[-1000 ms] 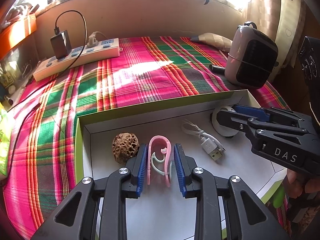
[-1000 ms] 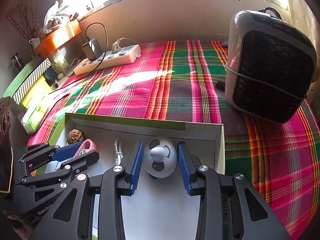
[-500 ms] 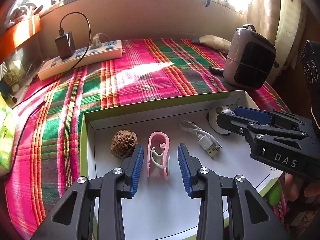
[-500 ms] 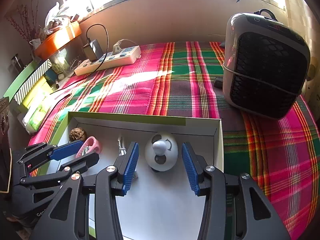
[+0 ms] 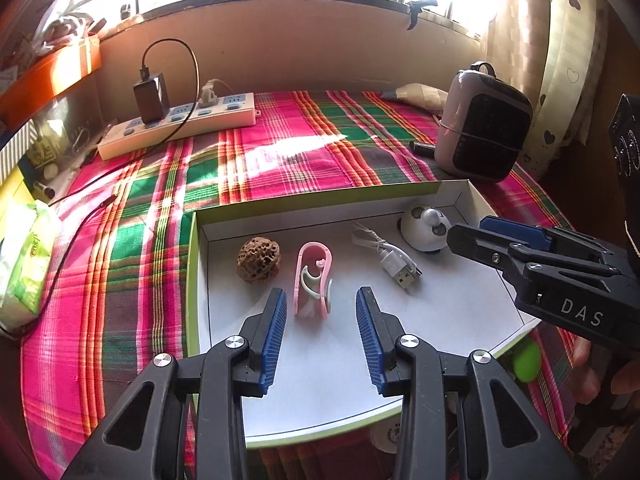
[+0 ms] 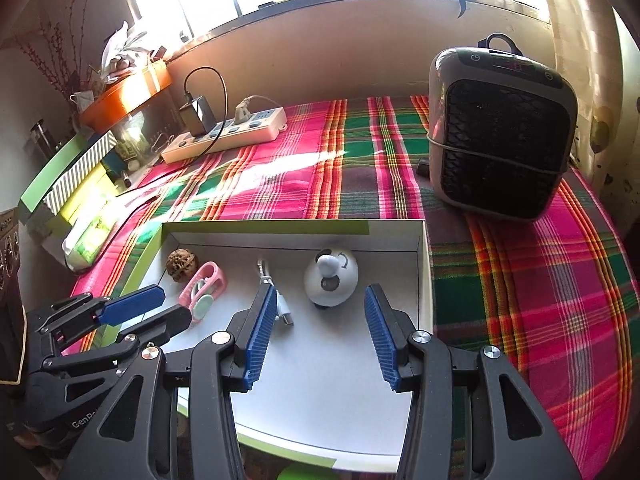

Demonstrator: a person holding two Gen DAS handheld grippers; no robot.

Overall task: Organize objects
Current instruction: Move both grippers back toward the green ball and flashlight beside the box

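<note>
The pink plastic clip with its pale green inner piece (image 5: 313, 278) lies flat on the white floor of the shallow green-rimmed cardboard box (image 5: 320, 199), just ahead of the left gripper (image 5: 321, 334), its long axis running away from the gripper, roughly in line with the fingers. That gripper's blue-padded jaws stand spread and empty; they have just been opening, and the clip sits beyond the tips, not between them. Over on the other side, the round white toy with dark patches and a white knob (image 6: 330, 277) rests near the box's far right corner, straight ahead of the right gripper (image 6: 321, 338), whose jaws have also been parting and now hold nothing. Between the two lie a white USB cable (image 5: 387, 254) and, left of the clip, a brown wrinkled walnut (image 5: 258, 259). So left is nearer the clip, right nearer the toy. Readable writing: "DAS" on the right gripper's black body, part of "GenRo…" on the left one's, as seen from the right wrist.
</note>
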